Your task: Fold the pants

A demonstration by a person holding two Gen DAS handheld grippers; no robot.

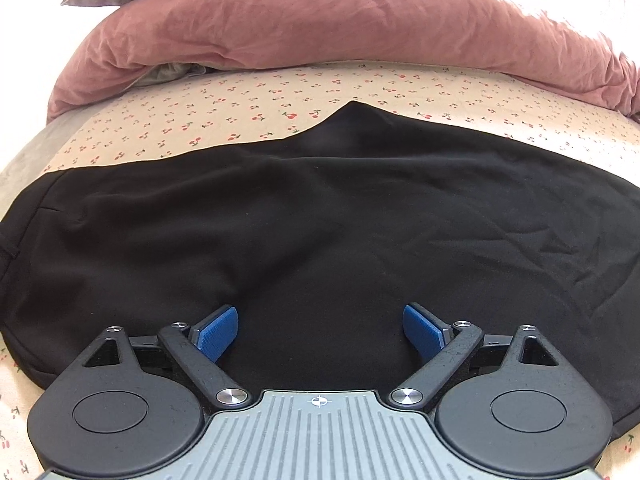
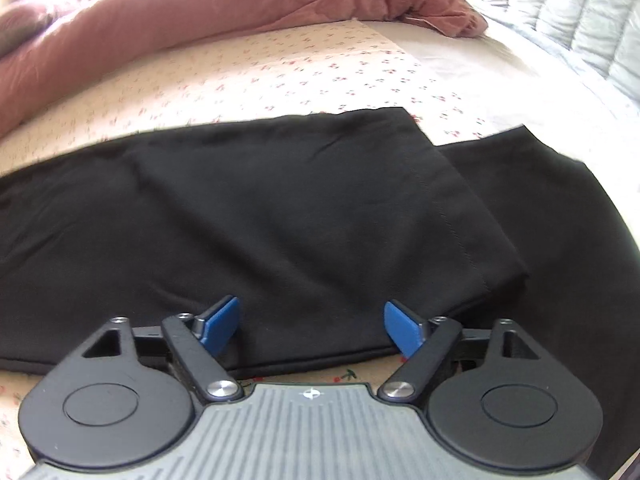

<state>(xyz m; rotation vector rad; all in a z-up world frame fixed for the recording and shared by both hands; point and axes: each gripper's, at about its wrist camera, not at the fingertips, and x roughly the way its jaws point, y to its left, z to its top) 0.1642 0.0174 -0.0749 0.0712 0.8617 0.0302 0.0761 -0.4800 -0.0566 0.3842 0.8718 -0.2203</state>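
Pants (image 1: 320, 208) of black cloth lie spread flat across a bed sheet (image 1: 224, 108) printed with small cherries, a good surface for folding because the cloth can be smoothed out on it. A pink duvet (image 1: 280, 28) is bunched up at the far side, apparently pushed back to leave room. In the right wrist view one leg end (image 2: 400, 184) already lies doubled over the other layer, its hem seam running slantwise, with more black cloth showing past it to the right, so the fold seems partly done. The left gripper (image 1: 320, 328) hangs over the wide middle of the garment with its blue pads well apart and nothing between them. The right gripper (image 2: 312, 324) sits over the near edge of the pants, jaws also apart and holding nothing, though narrower than the left; it looks placed there to take that edge for the next fold.
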